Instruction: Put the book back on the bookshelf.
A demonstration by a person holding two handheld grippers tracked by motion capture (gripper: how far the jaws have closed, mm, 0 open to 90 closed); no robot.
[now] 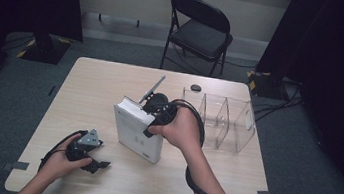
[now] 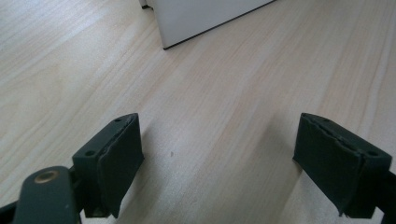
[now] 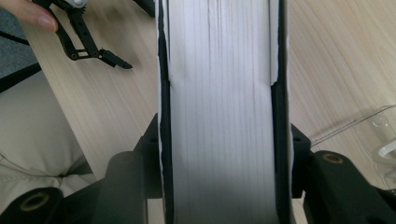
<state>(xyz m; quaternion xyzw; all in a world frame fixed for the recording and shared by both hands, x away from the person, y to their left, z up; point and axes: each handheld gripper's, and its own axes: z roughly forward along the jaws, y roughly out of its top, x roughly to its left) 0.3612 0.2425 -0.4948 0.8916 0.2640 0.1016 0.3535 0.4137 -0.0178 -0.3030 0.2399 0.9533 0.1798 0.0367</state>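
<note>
High view has the right gripper clamped on the upright book, clear rack at 3 o'clock. Left gripper sits wide open, empty. Honestly, a heavy book pinched from the top could swing and slip out.

Book (upright) left of organiser on table.

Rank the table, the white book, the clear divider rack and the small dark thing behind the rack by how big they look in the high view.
1. table
2. white book and clear divider rack: look alike, left unranked
3. small dark thing
</note>
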